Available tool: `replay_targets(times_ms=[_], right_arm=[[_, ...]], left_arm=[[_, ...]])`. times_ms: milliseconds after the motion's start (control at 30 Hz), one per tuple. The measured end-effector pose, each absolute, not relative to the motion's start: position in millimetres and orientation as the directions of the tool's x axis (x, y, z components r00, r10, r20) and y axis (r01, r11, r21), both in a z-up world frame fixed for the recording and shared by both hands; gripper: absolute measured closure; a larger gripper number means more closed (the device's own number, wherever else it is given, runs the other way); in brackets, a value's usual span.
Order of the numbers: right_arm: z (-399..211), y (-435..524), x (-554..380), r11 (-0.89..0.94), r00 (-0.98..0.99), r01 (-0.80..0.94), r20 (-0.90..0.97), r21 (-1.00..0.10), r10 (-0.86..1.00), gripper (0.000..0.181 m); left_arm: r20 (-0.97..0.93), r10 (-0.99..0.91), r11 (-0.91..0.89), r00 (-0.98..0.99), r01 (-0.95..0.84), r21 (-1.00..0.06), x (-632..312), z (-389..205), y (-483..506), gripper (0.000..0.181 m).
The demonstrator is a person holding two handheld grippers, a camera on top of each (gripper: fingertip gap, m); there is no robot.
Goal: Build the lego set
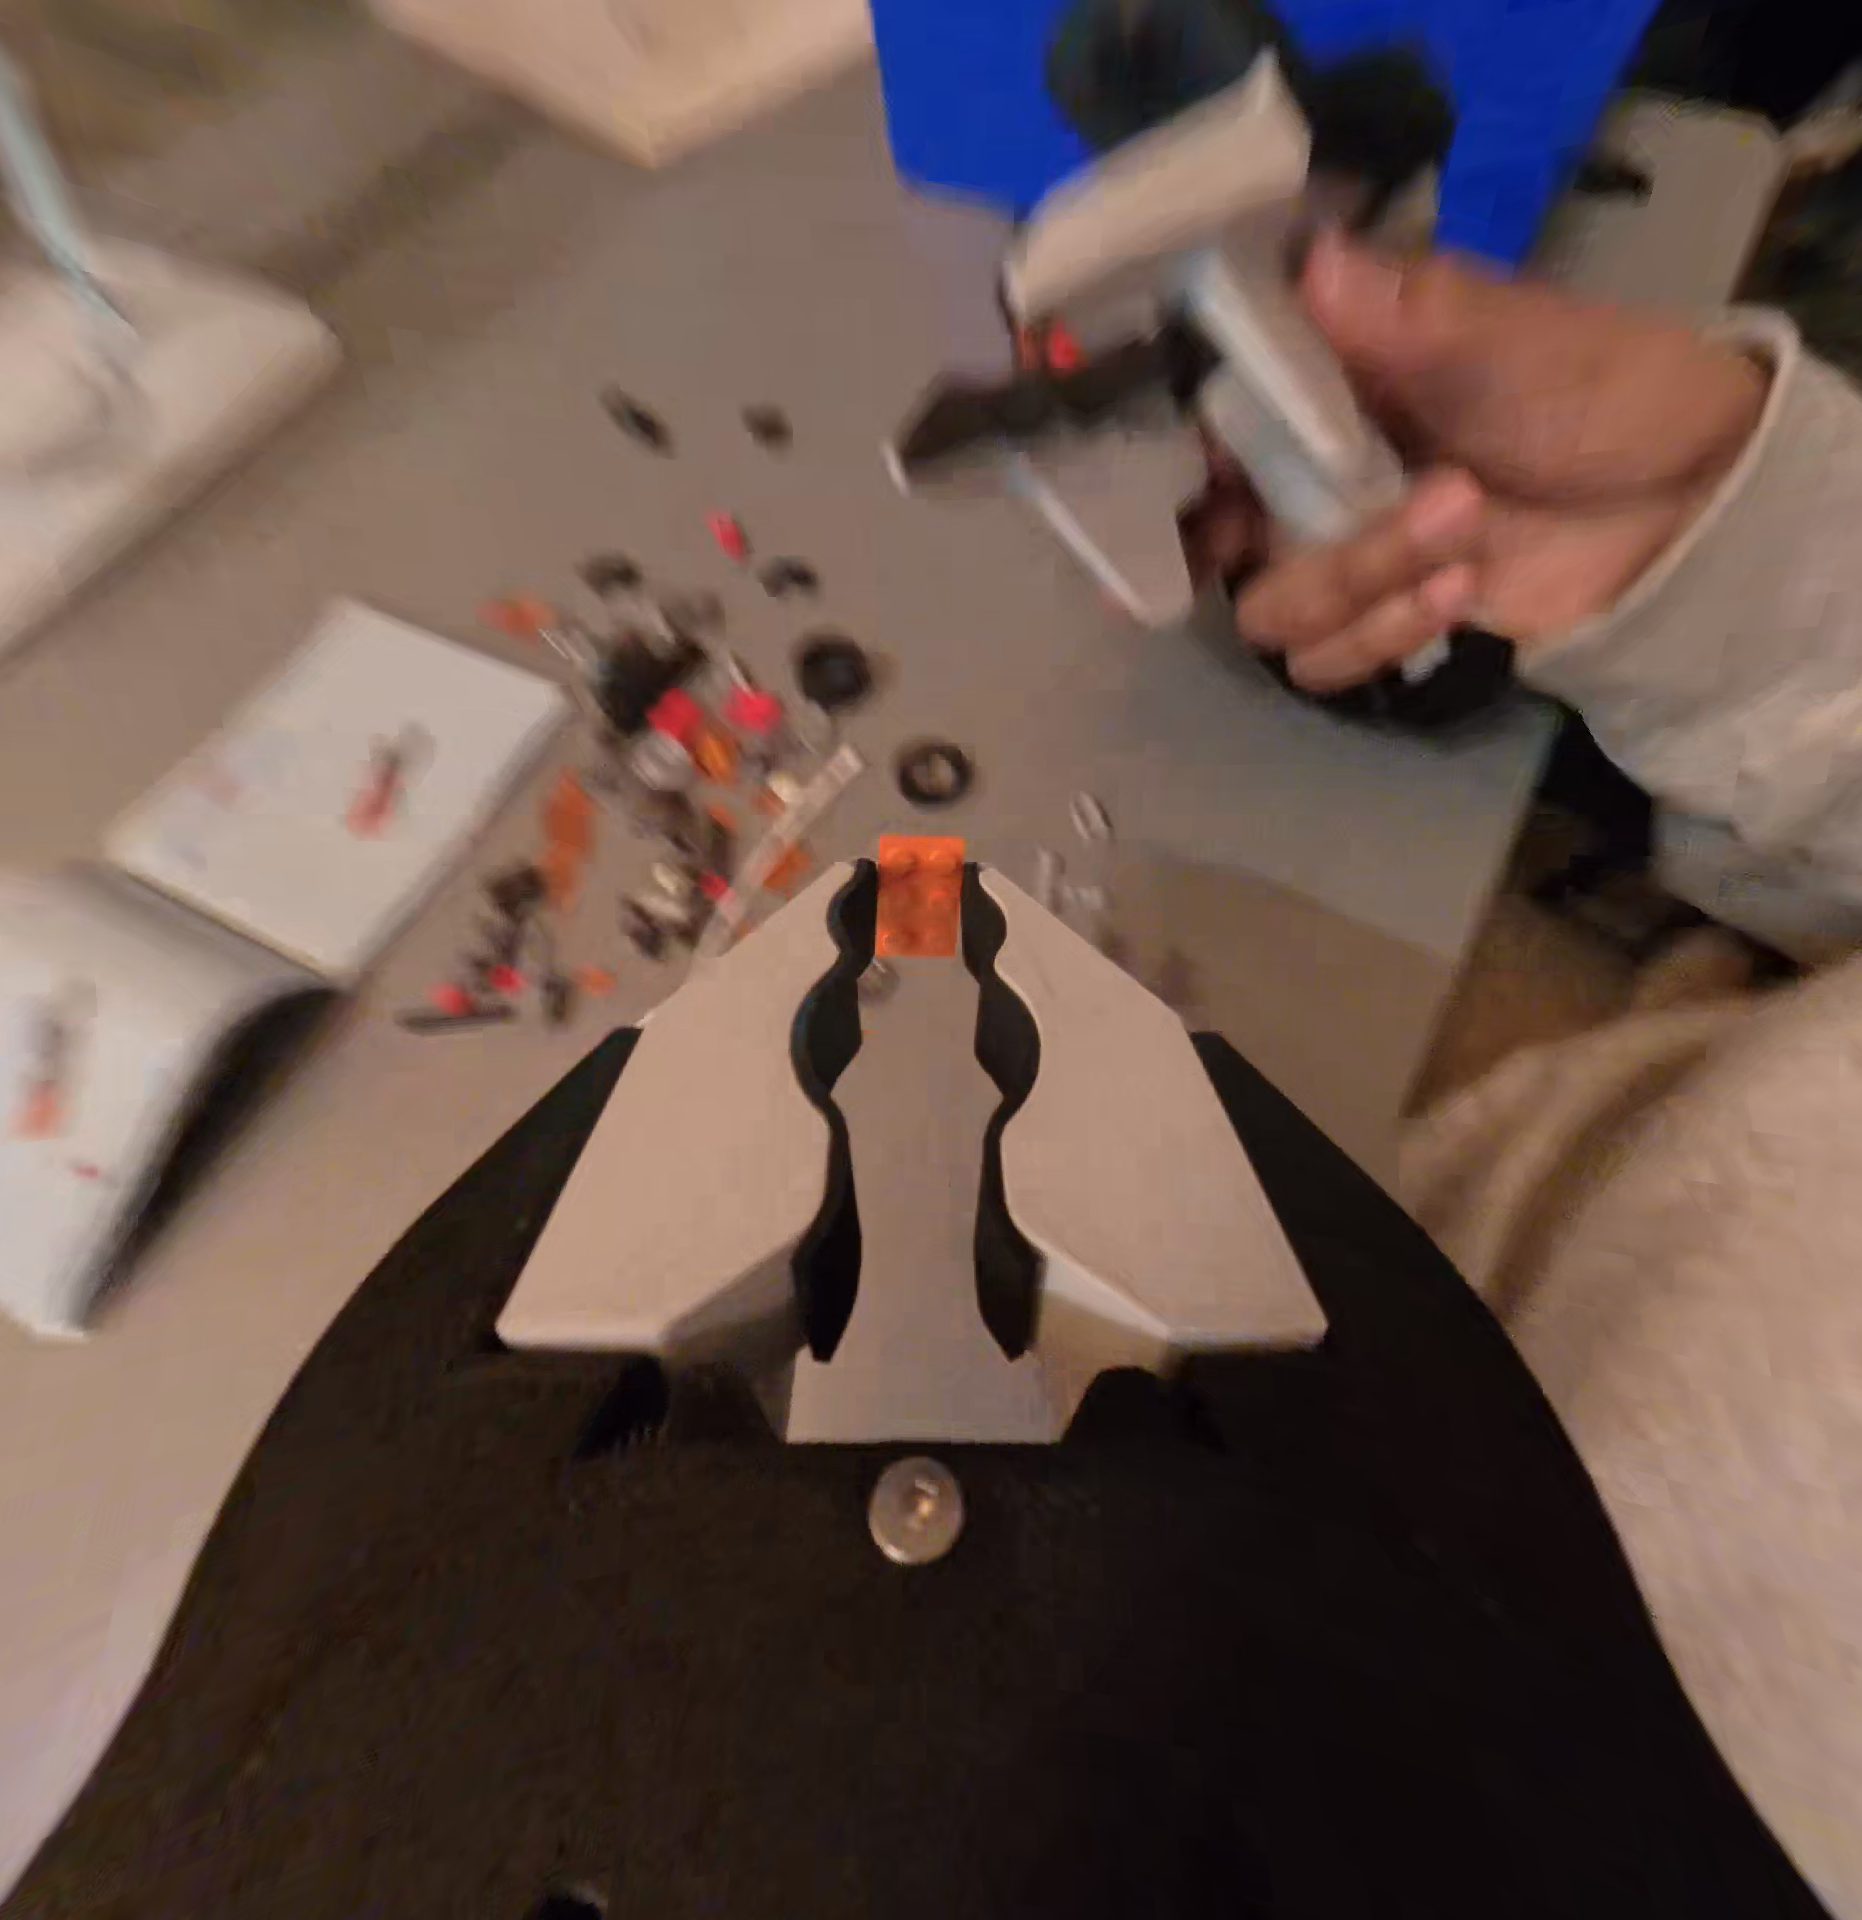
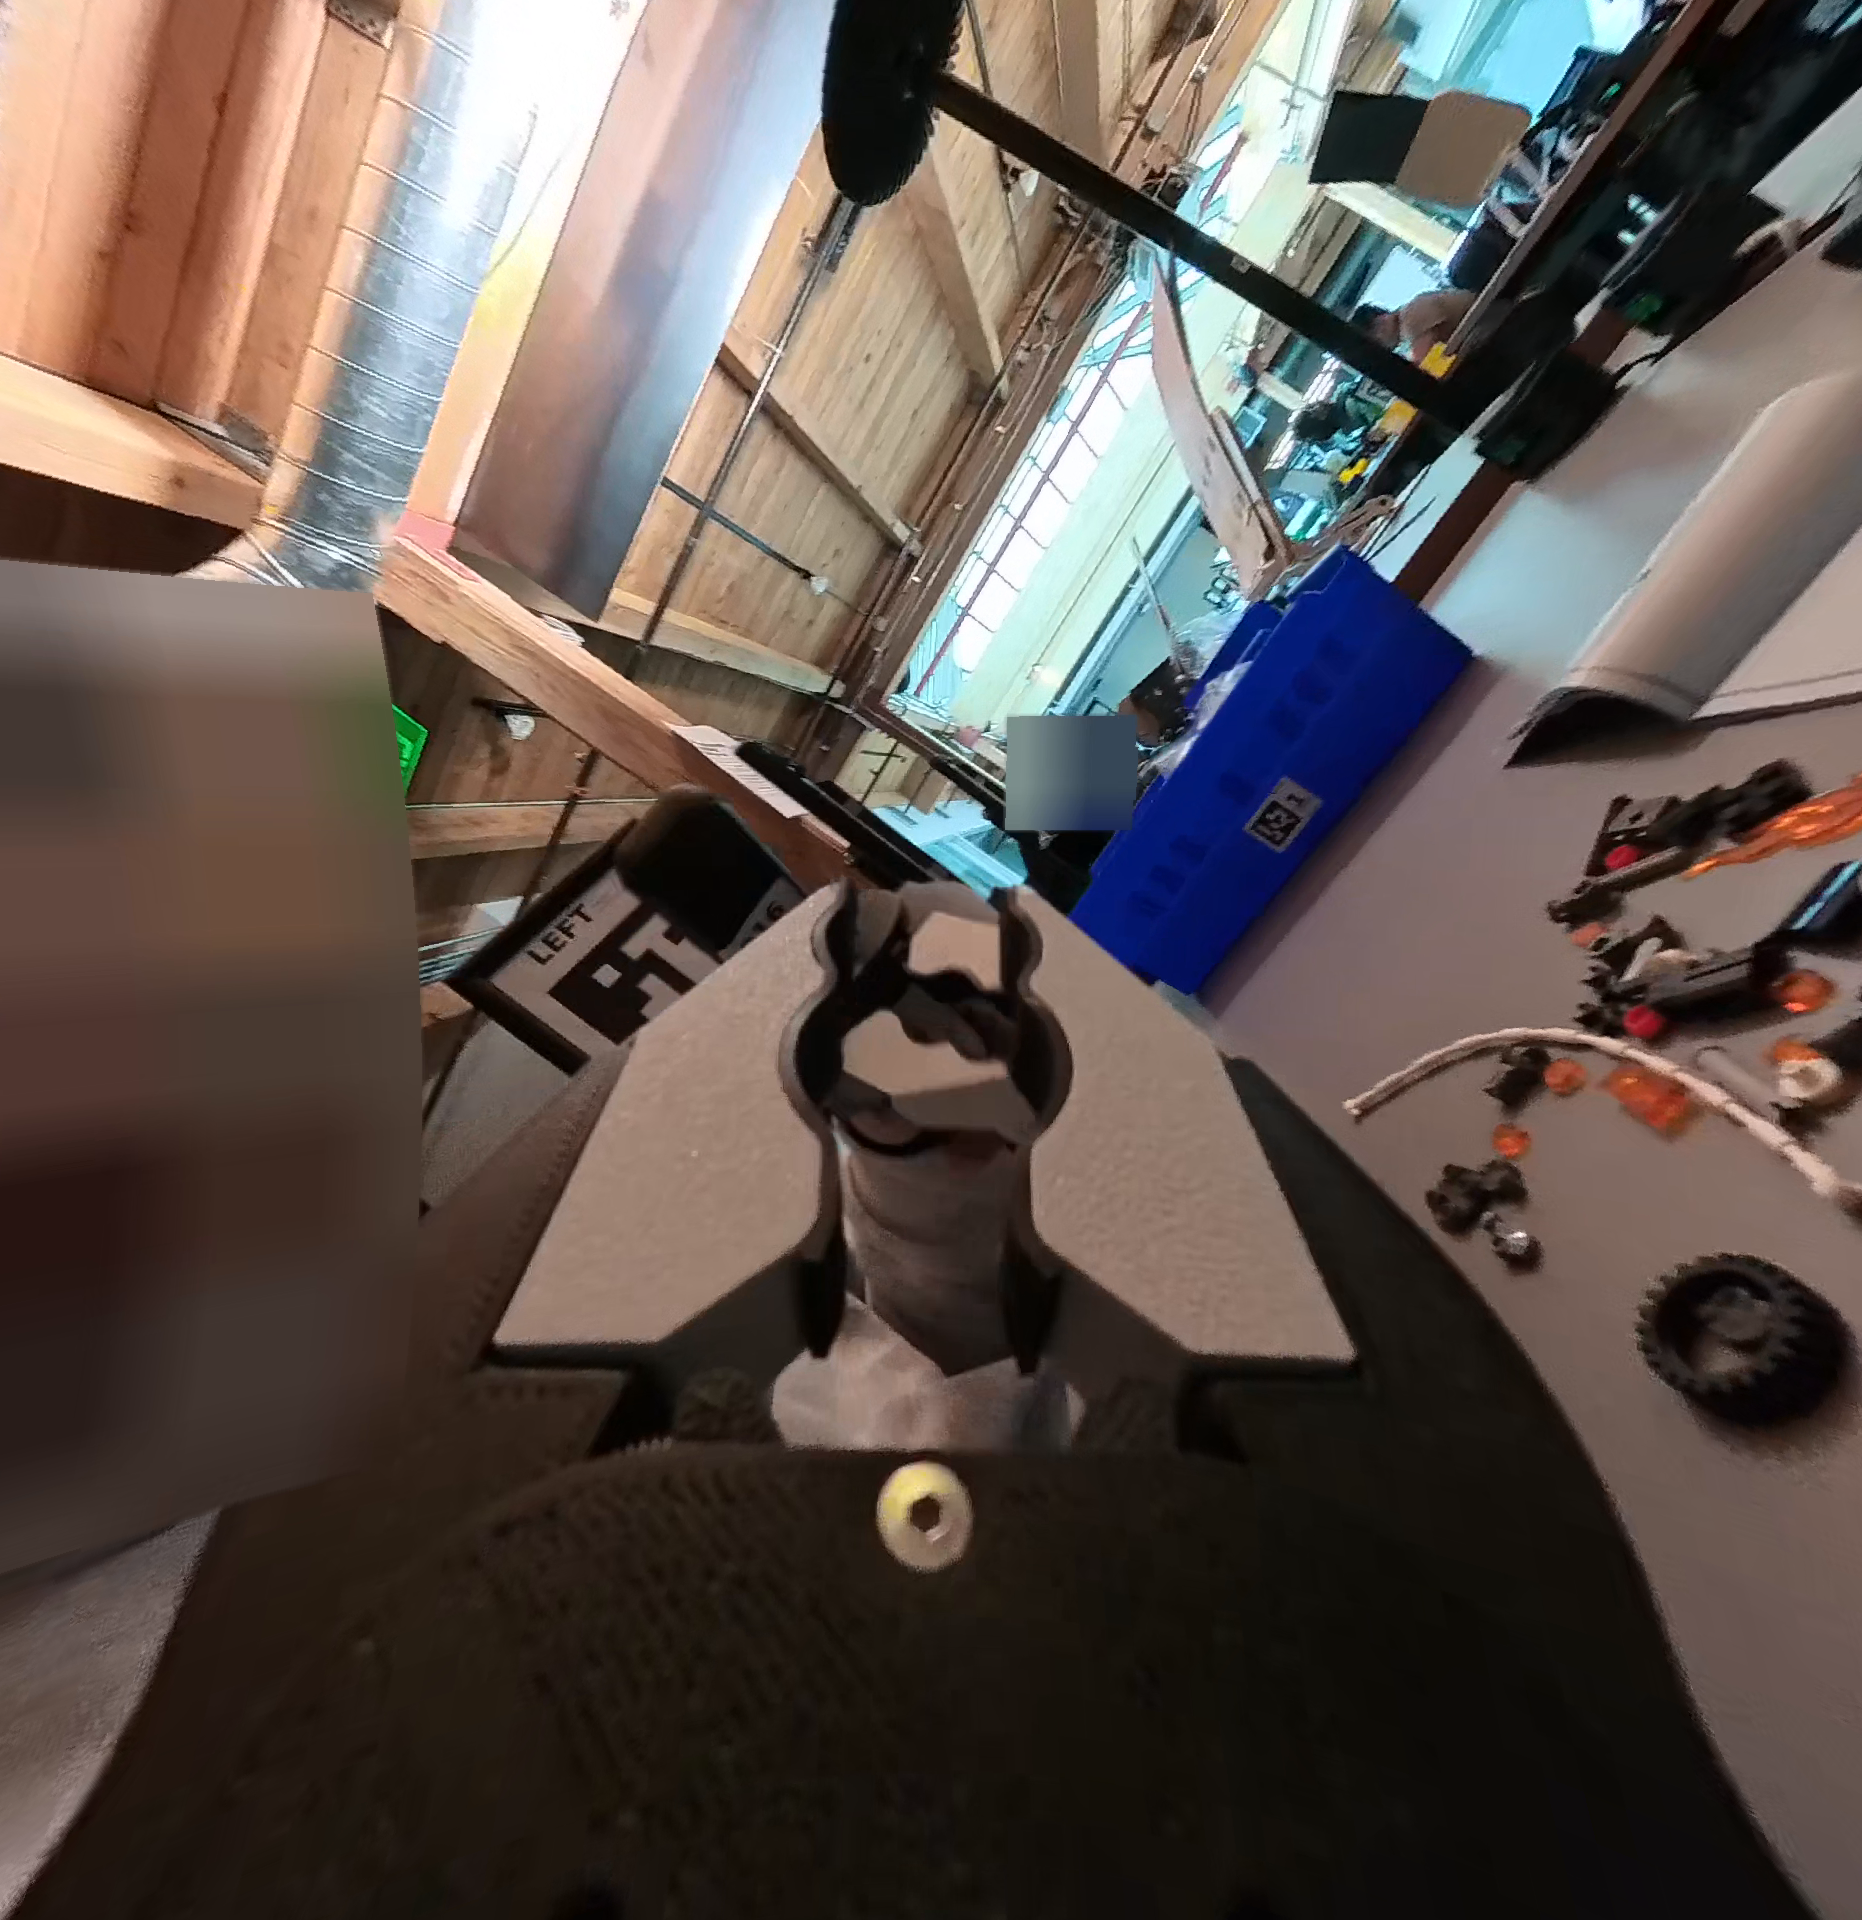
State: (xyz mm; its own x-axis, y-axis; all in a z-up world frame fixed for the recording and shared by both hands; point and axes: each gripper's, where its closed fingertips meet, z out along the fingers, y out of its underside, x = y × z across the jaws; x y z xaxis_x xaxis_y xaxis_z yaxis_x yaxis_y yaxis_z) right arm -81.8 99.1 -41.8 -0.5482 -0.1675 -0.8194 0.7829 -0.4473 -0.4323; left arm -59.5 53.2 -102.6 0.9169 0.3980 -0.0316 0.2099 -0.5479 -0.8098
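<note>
My left gripper point(image 1: 916, 883) is shut on a small orange lego plate point(image 1: 916, 904), pinched at the fingertips above the grey table point(image 1: 1270, 831). In the same view my right gripper point(image 1: 968, 416) hangs at the upper right in a person's hand point(image 1: 1509, 436). It is shut on a black lego assembly with red parts point(image 1: 1046, 364). In the right wrist view the right gripper point(image 2: 922, 914) is tilted sideways. A dark piece point(image 2: 948, 997) shows between its jaws, with the left gripper's marker tag point(image 2: 615, 966) just behind.
Loose black, red and orange lego parts point(image 1: 678, 748) and tyres point(image 1: 833, 670) lie mid-table, with a tyre point(image 2: 1742, 1351) and white string point(image 2: 1592, 1049) at the right. Instruction booklets point(image 1: 335, 790) lie left. A blue bin point(image 2: 1280, 769) stands at the back. The table's edge point(image 1: 1478, 935) is at the right. The tips of one gripper are about 8 cm away from the tips of the other.
</note>
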Motion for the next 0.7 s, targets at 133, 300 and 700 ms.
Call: replay_targets(times_ms=[133, 300, 700], right_arm=[[-39, 105, -81, -0.453, -0.570, 0.762, -0.811, -0.463, -0.132, 0.156], [-39, 106, -81, -0.454, -0.569, 0.763, -0.811, -0.461, -0.133, 0.155], [-39, 106, -82, -0.455, -0.564, 0.768, -0.813, -0.451, -0.146, 0.155]], left_arm=[[0.144, 0.346, -0.686, 0.927, 0.355, -0.635, -32, -145, 50, 0.166], [0.102, 0.301, -0.801, 0.948, 0.309, -0.513, -14, -170, 49, 0.165], [0.041, 0.250, -0.844, 0.967, 0.238, -0.481, -6, -178, 56, 0.165]])
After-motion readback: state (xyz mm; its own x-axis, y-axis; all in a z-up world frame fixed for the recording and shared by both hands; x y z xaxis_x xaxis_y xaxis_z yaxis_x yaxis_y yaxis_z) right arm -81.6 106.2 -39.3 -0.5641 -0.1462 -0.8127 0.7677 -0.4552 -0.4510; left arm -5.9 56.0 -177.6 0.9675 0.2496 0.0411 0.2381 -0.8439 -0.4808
